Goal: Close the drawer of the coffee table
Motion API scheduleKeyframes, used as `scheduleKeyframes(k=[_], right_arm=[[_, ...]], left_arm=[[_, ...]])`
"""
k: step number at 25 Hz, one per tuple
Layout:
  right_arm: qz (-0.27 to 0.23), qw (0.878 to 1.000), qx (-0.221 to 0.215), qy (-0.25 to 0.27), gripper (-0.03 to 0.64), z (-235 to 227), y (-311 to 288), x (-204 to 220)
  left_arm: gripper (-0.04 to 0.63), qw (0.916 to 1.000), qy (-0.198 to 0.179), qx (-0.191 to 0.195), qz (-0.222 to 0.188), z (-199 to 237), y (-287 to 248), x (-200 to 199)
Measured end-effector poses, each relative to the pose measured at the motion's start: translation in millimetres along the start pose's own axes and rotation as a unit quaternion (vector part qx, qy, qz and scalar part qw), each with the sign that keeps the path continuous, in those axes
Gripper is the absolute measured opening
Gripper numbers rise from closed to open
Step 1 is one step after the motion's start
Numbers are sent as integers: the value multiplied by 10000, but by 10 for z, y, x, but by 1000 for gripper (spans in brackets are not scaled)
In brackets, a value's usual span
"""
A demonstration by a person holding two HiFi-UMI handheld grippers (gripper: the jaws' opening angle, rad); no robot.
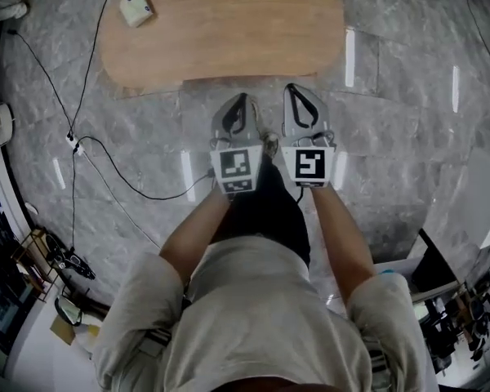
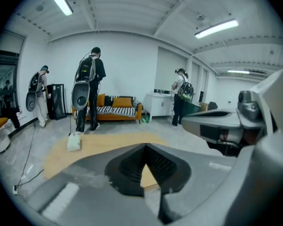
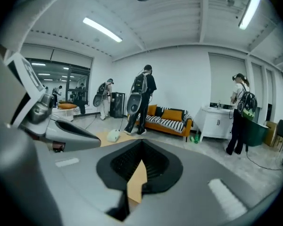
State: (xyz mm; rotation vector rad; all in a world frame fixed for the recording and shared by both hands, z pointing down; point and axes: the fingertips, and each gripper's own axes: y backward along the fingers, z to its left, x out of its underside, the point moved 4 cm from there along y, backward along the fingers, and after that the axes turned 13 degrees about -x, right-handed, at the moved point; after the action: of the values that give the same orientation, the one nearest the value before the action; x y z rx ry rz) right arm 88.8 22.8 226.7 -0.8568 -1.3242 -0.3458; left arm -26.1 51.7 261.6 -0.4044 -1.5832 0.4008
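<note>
The coffee table (image 1: pixel 220 27) shows from above as a light wooden oval top at the top of the head view; no drawer can be seen from here. A small white box (image 1: pixel 135 9) lies on its left end. My left gripper (image 1: pixel 243 98) and right gripper (image 1: pixel 292 90) are held side by side over the marble floor, just short of the table's near edge, both shut with nothing between the jaws. The left gripper view has its jaws (image 2: pixel 145 147) meeting in front of the tan table top (image 2: pixel 104 145). The right gripper (image 3: pixel 142 142) likewise points at the table (image 3: pixel 104 136).
Black cables (image 1: pixel 106 166) trail over the floor left of the table. Several people with backpacks stand near an orange sofa (image 2: pixel 118 107) and a white cabinet (image 3: pixel 219 121) beyond the table. Clutter lines the lower left (image 1: pixel 57 260) and lower right (image 1: pixel 457 309) of the head view.
</note>
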Motion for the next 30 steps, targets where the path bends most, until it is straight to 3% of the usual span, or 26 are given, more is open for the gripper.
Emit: scheduleKeyframes(k=[8,11,14,19,23,30], right_arm=[[-634,9976,262,66,6,219,774,-734],[-907,9951,305,245,6,249,991,-1031],[-1045,9925,413,490,6,204,1127,-1263],[-1434,9853,623,682,6,156,1514,-1663],[-1592,9824,723,658,6,172,1664,-1845],[-1479,9800,1009,870,6,145,1867,-1909]], left_arm=[[20,9931,-329,171,-1117,-314,811,-887],[20,9862,-288,64,-1632,-310,1045,-1189],[20,9822,-330,-46,-1849,-329,1162,-1428],[20,9675,13,246,-2515,-588,1512,-1873],[20,9596,-79,374,-2787,-622,1666,-2056],[20,9561,-34,606,-2867,-761,1725,-2171]])
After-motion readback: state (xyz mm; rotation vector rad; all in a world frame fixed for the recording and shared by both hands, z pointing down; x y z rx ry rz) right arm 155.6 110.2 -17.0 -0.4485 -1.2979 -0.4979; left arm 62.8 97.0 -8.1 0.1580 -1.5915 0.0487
